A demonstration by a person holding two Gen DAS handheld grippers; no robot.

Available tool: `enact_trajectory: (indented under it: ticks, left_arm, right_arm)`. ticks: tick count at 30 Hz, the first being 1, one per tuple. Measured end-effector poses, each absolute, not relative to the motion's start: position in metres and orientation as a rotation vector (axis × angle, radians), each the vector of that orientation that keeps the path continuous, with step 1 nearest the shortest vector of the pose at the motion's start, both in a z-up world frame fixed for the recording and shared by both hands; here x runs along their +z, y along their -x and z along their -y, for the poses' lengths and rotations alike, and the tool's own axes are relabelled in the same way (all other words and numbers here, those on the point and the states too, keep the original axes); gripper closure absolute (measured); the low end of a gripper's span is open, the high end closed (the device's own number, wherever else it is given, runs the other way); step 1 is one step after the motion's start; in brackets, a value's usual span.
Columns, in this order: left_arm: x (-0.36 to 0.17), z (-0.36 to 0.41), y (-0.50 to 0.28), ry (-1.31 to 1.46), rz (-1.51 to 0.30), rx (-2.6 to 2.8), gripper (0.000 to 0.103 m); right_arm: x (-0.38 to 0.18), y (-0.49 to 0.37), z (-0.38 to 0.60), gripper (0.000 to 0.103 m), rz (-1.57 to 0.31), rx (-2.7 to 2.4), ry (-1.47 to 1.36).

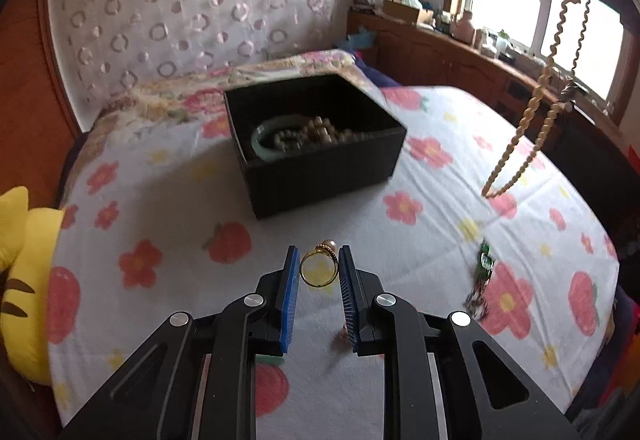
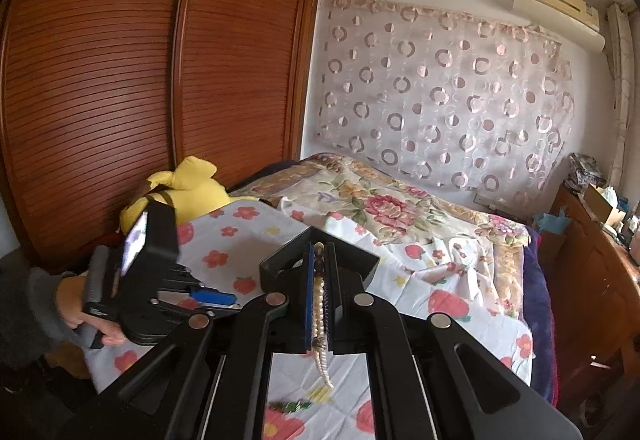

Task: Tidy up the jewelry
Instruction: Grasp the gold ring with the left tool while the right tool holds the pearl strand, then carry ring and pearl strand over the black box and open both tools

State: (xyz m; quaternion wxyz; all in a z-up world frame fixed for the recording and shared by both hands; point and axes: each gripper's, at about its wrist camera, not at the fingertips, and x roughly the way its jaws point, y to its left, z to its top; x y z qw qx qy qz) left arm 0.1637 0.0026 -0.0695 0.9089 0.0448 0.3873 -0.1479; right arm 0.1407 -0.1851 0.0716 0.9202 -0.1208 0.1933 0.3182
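1. Your left gripper (image 1: 319,268) sits just above the bed (image 1: 400,240); its fingers (image 1: 290,292) are nearly shut around a gold ring (image 1: 318,268) with a pearl. Both pads appear to touch the band.
2. Black box (image 1: 320,175) lies ahead on the floral sheet, open-topped, with a green bangle (image 1: 266,145) and dark beads (image 1: 320,135) inside. Nothing lies between ring and box.
3. Green earrings (image 1: 482,280) lie to the right of the ring; a yellow plush (image 1: 24,280) sits at the left edge.
4. Your right gripper (image 2: 319,300) is raised, fingers (image 2: 308,296) closed on a pearl necklace (image 2: 320,316) that dangles clear of the sheet.
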Motion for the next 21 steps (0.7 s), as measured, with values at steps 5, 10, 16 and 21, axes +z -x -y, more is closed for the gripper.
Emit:
enact_trajectory:
  ticks: [5,10,16,21]
  left_arm:
    - [-0.05,-0.009,-0.17,-0.078,-0.762,-0.29,0.084]
    - [-0.033,-0.014,-0.175,-0.064,-0.724,-0.27,0.084]
    - [-0.02,-0.019,-0.182,-0.052,-0.699,-0.261,0.084]
    - [-0.014,-0.024,-0.186,-0.034,-0.682,-0.26,0.084]
  right_arm:
    - [0.085,-0.165,0.176,0.098,-0.379,0.629,0.254]
    - [0.096,-0.197,0.161,0.098,-0.387,0.608,0.259]
    - [0.102,-0.226,0.136,0.098,-0.386,0.579,0.292]
    - [0.093,-0.249,0.122,0.097,-0.418,0.54,0.32]
